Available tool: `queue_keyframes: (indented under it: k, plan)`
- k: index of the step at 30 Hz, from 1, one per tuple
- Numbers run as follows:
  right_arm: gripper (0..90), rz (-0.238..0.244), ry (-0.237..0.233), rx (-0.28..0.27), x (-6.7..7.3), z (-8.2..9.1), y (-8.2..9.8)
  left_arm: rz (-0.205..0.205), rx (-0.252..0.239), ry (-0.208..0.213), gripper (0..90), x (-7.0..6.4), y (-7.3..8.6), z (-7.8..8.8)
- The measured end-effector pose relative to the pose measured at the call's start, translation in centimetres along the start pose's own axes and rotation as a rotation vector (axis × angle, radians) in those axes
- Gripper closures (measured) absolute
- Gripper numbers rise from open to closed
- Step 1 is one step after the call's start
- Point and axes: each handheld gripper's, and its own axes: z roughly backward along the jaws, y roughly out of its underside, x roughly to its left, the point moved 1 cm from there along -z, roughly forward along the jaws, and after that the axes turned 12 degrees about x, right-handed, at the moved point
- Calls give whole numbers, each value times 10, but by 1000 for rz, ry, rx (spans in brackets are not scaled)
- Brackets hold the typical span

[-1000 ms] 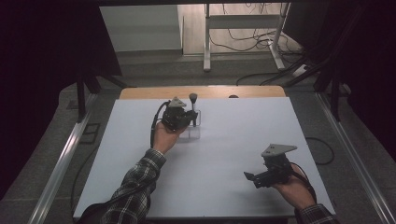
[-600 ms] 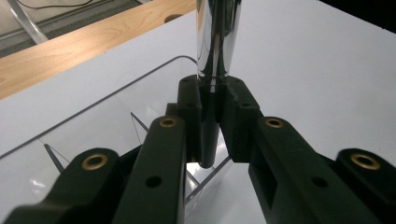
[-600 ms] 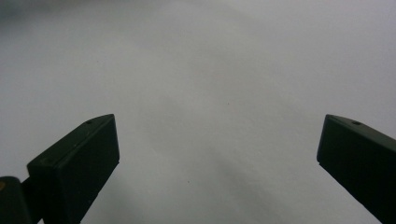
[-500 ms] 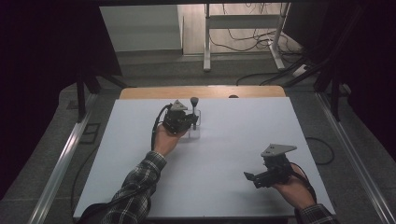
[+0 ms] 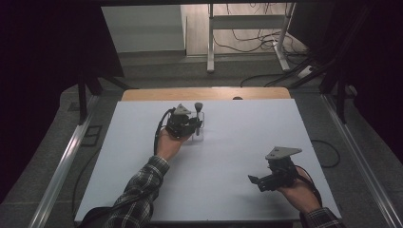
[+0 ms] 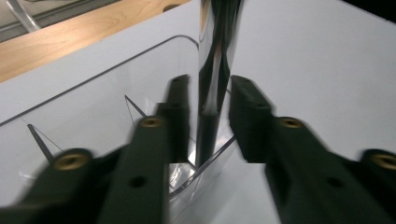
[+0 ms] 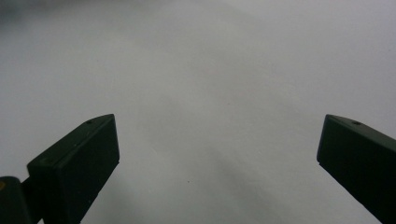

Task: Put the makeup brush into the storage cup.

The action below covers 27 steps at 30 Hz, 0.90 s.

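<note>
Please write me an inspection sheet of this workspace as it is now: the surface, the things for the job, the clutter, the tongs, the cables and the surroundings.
Surface: white table top, bare in the middle, with a wooden strip along the far edge.
Job's things: a clear plastic holder standing on the table; a shiny dark rod with a knob on top, upright at the holder's corner.
Clutter: nothing seen.
Tongs: left tongs have a jaw on each side of the rod, a small gap visible, contact unclear; right tongs are wide open above bare table.
Cables: one trails from each of the tongs; more lie on the floor behind.
Surroundings: a metal stand beyond the table; dark at the sides.
</note>
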Motion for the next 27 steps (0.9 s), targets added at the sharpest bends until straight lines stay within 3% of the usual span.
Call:
queue_keyframes:
  k: [15, 27]
  plan:
    - [0, 1, 3, -1, 0, 0, 0, -22, 7, 9, 448, -2, -2, 7]
    - [0, -2, 3, -3, 0, 0, 0, -24, -1, -10, 313, 0, -5, 15]
